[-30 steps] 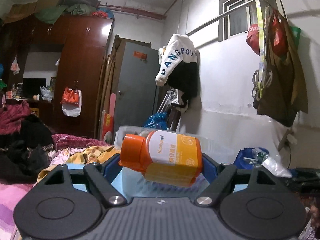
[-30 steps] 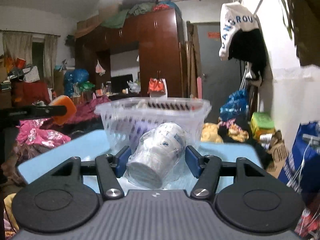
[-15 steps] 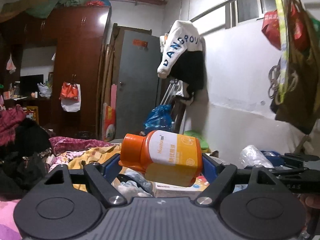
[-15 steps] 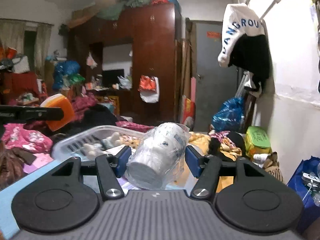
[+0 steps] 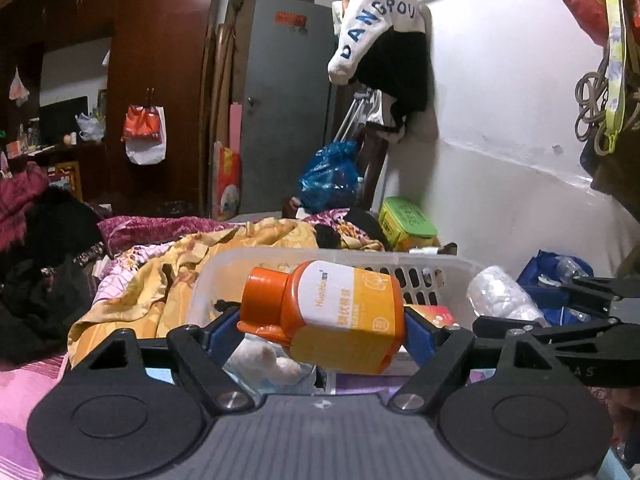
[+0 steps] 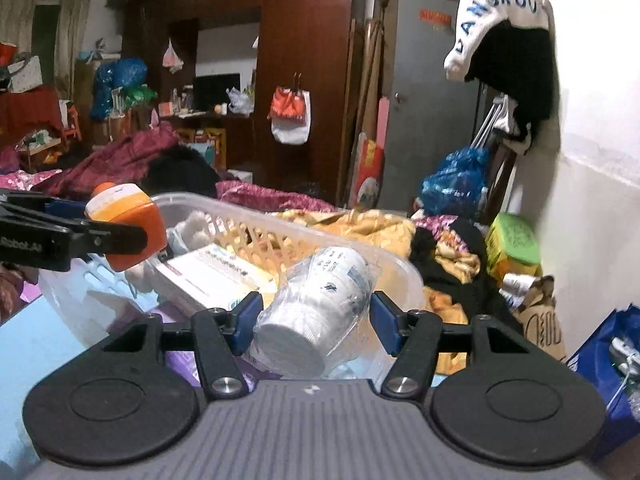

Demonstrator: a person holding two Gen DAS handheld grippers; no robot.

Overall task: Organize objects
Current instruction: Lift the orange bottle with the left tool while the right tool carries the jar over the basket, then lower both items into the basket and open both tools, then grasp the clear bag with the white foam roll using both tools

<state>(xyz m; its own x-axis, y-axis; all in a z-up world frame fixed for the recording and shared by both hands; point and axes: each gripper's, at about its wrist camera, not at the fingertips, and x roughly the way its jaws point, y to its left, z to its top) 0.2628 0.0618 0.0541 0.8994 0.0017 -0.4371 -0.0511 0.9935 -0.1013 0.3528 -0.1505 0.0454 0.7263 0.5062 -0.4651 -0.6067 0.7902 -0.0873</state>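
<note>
Holding, unplaced: left tool [image 5: 322,322] pinching orange bottle [image 5: 332,316], right tool [image 6: 314,320] pinching bagged cups [image 6: 316,312], above part-filled basket [image 6: 400,268] at frame centre.

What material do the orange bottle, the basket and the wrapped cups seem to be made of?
Orange bottle: likely glossy plastic with a printed label.
Basket: translucent plastic; light passes through its slotted wall.
Wrapped cups: probably paper or thin plastic, inside a clear, crinkled film sleeve.

A white hoodie [image 5: 376,28] hangs beside the grey door [image 5: 286,100]; blue bag [image 5: 328,176] below it.
</note>
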